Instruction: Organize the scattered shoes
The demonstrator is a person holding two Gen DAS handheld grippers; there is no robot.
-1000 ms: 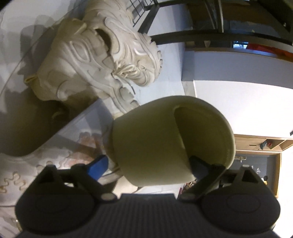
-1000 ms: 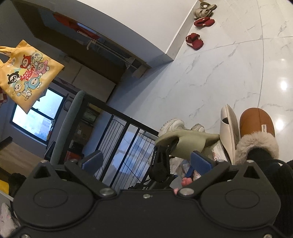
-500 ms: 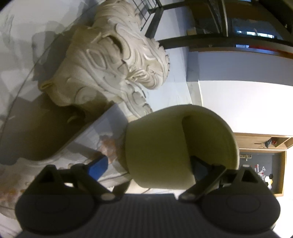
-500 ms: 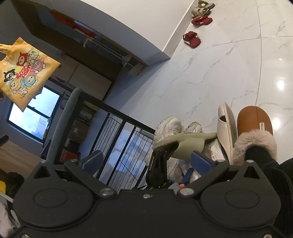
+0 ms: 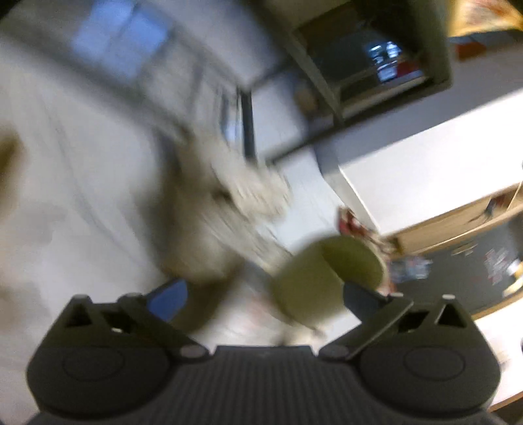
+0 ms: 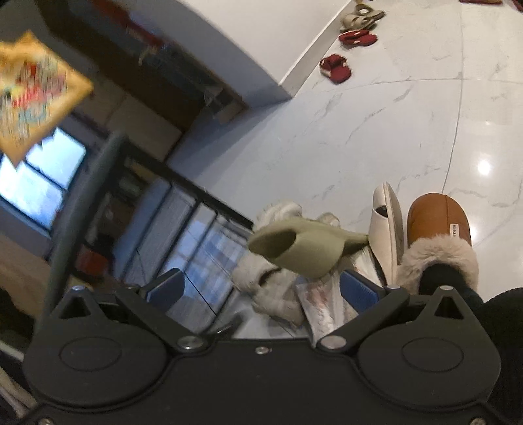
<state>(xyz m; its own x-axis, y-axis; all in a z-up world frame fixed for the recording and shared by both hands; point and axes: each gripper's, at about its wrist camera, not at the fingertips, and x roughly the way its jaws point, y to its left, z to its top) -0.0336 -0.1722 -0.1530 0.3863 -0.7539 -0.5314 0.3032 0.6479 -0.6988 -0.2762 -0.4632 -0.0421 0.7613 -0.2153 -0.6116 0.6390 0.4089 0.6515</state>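
Observation:
The left wrist view is blurred by motion. An olive-green slipper [image 5: 327,278] lies just past my left gripper [image 5: 264,294], whose jaws are opening wide; neither pad presses on it. In the right wrist view the green slipper [image 6: 304,248] rests tilted on top of a pair of white chunky sneakers [image 6: 271,287], with no gripper on it. The sneakers [image 5: 248,199] show as a pale smear in the left view. My right gripper [image 6: 261,289] hangs open above this pile, nothing between its fingers.
A cream slipper [image 6: 385,229] stands on its edge beside a brown fur-lined slipper [image 6: 438,222] worn on a person's foot. Red slippers [image 6: 335,67] and beige sandals [image 6: 359,19] line the far wall. A black railing [image 6: 196,196] runs left of the pile on the marble floor [image 6: 376,130].
My left gripper let go of the green slipper, pulled back and rolled; the slipper now lies on the sneakers. The right gripper drifted slightly.

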